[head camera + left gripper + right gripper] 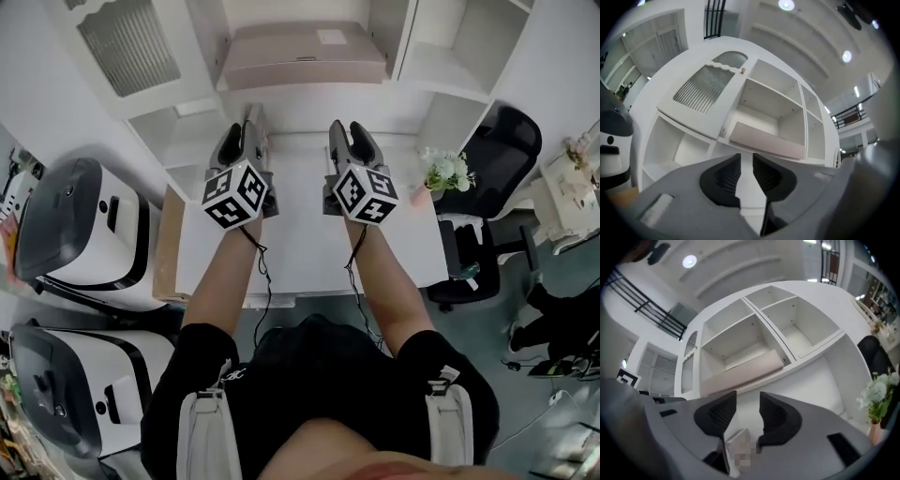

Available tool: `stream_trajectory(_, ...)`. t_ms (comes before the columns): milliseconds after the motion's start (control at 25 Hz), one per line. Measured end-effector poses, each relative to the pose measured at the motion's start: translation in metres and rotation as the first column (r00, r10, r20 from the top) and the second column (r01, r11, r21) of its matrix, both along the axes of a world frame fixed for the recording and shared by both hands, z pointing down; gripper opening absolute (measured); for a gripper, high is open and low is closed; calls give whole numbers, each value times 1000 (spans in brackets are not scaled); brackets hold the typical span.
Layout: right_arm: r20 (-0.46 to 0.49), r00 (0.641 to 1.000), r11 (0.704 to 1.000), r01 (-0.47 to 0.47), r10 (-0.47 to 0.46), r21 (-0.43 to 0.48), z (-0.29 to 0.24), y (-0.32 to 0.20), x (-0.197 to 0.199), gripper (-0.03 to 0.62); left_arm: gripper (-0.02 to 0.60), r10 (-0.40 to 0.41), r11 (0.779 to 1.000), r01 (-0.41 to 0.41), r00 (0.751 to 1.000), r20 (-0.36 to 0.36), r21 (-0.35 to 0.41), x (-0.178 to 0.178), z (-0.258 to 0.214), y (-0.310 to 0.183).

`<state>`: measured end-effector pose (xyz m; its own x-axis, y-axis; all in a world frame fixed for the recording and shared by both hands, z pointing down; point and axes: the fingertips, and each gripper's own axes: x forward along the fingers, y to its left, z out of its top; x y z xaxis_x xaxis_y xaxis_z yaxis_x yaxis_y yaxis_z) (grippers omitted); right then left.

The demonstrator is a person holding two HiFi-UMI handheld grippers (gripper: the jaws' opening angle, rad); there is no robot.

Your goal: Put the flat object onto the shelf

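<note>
Bright, even indoor light; round ceiling lamps glare overhead in both gripper views; the white shelf carries only soft shadows; gripper views bend strongly, corners black; nearest foreground slightly soft; head view sharp.

We can read no text anywhere. The box bears a white label, perhaps printed but too small to tell. The left cube and right cube show only square markers.
</note>
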<state>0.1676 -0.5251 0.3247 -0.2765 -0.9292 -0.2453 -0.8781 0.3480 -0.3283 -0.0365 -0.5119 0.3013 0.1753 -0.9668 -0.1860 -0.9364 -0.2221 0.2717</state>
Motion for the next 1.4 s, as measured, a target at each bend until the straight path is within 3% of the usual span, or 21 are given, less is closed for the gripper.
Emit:
stream_trajectory(200, -126, 991, 999, -38, 42, 35, 29, 30, -2, 2, 20, 68, 995, -63, 995, 68, -80, 11, 59, 19)
stream_trajectory(480, -181, 984, 1000, -14, 10, -25, 75, 58, -7, -1, 17, 109, 989, -89, 980, 168, -122, 18, 103, 49)
stream_trajectory(720, -171, 985, 997, -6, -7, -77, 91, 61, -7, -1, 17, 118, 985, -95, 980, 160, -143, 25, 110, 57)
stream_trajectory(1400, -192, 981, 997, -27, 14, -66, 89, 61, -5, 0, 17, 116, 987, -95, 979, 166, -128, 18, 92, 57)
